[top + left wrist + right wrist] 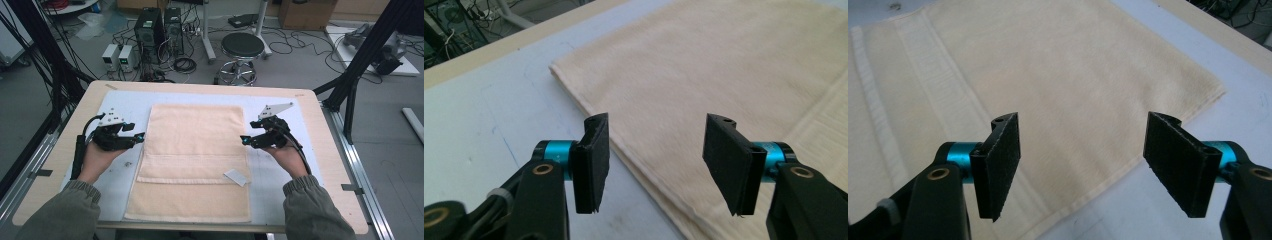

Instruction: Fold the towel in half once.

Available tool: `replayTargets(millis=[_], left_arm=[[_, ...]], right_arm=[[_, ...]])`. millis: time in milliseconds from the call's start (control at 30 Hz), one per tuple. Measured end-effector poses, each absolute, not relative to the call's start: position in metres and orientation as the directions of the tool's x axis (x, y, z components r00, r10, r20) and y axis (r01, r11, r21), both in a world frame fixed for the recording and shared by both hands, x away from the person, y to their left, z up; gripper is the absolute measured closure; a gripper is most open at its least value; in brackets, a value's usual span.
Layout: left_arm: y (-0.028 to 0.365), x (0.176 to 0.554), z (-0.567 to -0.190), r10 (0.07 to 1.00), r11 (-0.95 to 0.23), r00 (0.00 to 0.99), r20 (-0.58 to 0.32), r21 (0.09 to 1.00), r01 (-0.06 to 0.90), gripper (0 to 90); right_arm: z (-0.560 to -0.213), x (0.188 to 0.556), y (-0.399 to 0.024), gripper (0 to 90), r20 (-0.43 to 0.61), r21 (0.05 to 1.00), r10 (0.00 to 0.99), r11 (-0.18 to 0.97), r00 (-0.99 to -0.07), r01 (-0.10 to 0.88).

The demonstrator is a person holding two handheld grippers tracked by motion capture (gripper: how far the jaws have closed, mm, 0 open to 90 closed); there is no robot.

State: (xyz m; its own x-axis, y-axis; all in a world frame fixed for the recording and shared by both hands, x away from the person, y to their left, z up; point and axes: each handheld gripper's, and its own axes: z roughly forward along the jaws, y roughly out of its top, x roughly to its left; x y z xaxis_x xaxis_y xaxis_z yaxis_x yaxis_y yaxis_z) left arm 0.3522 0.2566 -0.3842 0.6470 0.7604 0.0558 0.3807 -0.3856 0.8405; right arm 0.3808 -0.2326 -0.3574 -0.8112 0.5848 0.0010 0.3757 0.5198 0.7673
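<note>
The towel (192,160) at frame centre is cream terry cloth, matt and softly napped, with a flatter woven band across its lower part. A white label (236,176), smooth, paper or fabric, lies on it at lower right. The mat (120,172) beneath it is pale blue-grey, smooth and matt with faint scuffs. The table (330,165) edge is light wood-look board, satin. The left gripper (655,165) has black matt plastic arms, glossy teal metal collars, brass-coloured rivets and rough, felt-like black pads (594,162). The right gripper (1088,167) has the same finish. The sleeves (315,210) at bottom are olive woven cloth, matt.
</note>
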Motion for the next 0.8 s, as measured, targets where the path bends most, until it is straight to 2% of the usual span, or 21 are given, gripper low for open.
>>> replayTargets(millis=[300, 367, 500, 633, 800], left_arm=[[0.253, 0.311, -0.398, 0.728, -0.376, 0.685, 0.043, 0.859, 0.346, 39.5], [0.250, 0.304, -0.401, 0.716, -0.386, 0.697, 0.046, 0.857, 0.340, 39.2], [0.243, 0.293, -0.406, 0.690, -0.410, 0.722, 0.049, 0.849, 0.335, 37.1], [0.239, 0.288, -0.413, 0.672, -0.432, 0.738, 0.051, 0.837, 0.336, 36.8], [0.237, 0.288, -0.423, 0.670, -0.448, 0.741, 0.039, 0.818, 0.362, 39.0]], right_arm=[[-0.371, 0.344, -0.236, 27.1, -0.041, 0.735, 0.563, 0.577, -0.826, 0.357], [-0.372, 0.337, -0.235, 27.7, -0.057, 0.756, 0.554, 0.567, -0.830, 0.326], [-0.380, 0.326, -0.234, 28.0, -0.047, 0.761, 0.546, 0.562, -0.837, 0.324], [-0.397, 0.320, -0.232, 31.1, -0.026, 0.760, 0.534, 0.559, -0.845, 0.330], [-0.418, 0.315, -0.224, 40.4, 0.006, 0.744, 0.497, 0.577, -0.868, 0.336]])
